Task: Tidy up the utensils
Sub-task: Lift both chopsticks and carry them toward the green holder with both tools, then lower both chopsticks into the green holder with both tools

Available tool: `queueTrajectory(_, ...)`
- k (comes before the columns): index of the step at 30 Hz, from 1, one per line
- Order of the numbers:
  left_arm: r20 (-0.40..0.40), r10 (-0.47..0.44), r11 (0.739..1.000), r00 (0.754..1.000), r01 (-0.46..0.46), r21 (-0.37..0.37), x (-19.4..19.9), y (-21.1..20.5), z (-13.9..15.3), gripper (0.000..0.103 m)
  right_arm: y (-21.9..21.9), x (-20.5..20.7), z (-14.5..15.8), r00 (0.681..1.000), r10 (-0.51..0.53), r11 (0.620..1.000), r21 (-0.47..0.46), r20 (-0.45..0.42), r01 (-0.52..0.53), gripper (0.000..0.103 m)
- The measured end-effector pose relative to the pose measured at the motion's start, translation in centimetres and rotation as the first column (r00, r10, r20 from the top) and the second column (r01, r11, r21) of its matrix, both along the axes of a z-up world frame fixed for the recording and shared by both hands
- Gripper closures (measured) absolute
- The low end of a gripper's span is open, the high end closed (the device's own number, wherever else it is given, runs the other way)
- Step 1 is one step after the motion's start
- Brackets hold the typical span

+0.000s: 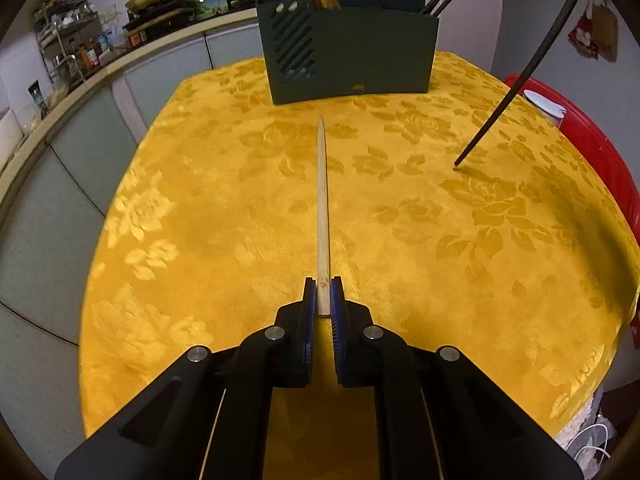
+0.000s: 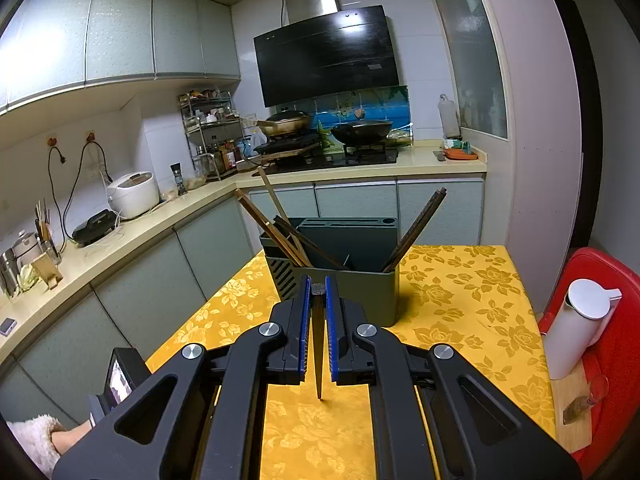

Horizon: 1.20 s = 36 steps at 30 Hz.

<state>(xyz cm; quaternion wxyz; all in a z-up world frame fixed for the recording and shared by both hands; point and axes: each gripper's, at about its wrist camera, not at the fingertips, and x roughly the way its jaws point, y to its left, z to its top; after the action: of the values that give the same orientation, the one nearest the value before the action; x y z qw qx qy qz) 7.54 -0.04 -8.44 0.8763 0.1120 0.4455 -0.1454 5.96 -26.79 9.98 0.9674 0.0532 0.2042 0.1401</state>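
Lying flat on yellow floral tablecloth (image 1: 200, 220), pale slender bamboo chopstick (image 1: 322, 200), blunt end pinched by left gripper (image 1: 323, 296); right gripper (image 2: 318, 300) clamping dark tapered chopstick (image 2: 319, 344).

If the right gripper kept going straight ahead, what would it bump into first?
Most likely the grey utensil holder, right ahead of the right gripper, which is shut on a dark chopstick. How far away is hard to tell.
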Motion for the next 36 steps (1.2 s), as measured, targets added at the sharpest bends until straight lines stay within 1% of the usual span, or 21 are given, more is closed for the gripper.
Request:
queueTrajectory(4, 0.083, -0.014, 1.000, 0.996, 0.014, 0.005, -0.3, 0.0, 3.6, 0.096, -0.1, 0.0, 0.0, 1.000, 0.000, 1.000, 0.004, 0.004, 0.000, 0.095)
queueTrajectory(9, 0.184, -0.019, 1.000, 0.983, 0.020, -0.002, -0.1, -0.1, 8.4, 0.096, 0.0, 0.0, 0.4, 1.000, 0.005, 1.000, 0.005, 0.012, -0.005, 0.095)
queueTrajectory(14, 0.225, -0.017, 1.000, 0.974, 0.019, -0.006, 1.4, -0.3, 11.4, 0.096, -0.2, 0.2, 1.2, 1.000, 0.009, 1.000, 0.007, 0.022, -0.009, 0.095)
queueTrajectory(18, 0.229, -0.027, 0.999, 0.973, 0.031, -0.014, 2.6, -0.7, 13.1, 0.096, -0.8, 1.0, 2.3, 1.000, 0.021, 0.999, 0.035, 0.017, -0.021, 0.095)
queueTrajectory(22, 0.194, -0.035, 0.998, 0.980, 0.045, -0.044, 4.3, -1.1, 14.6, 0.096, -1.3, 2.1, 3.5, 1.000, 0.020, 0.999, 0.037, 0.016, -0.021, 0.095)
queueTrajectory(27, 0.166, -0.059, 0.996, 0.984, 0.069, -0.057, 5.2, -1.9, 16.3, 0.096, -2.2, 3.4, 5.3, 1.000, 0.008, 1.000, 0.030, 0.017, -0.009, 0.095)
queueTrajectory(32, 0.175, -0.116, 0.989, 0.978, 0.130, -0.074, 5.3, -3.7, 19.7, 0.096, -3.4, 4.7, 7.8, 0.999, -0.024, 0.999, 0.032, 0.034, 0.023, 0.095)
queueTrajectory(36, 0.193, -0.145, 0.982, 0.970, 0.165, -0.089, 5.5, -5.2, 22.4, 0.096, -3.7, 5.6, 9.6, 0.996, -0.054, 0.999, 0.006, 0.065, 0.054, 0.095)
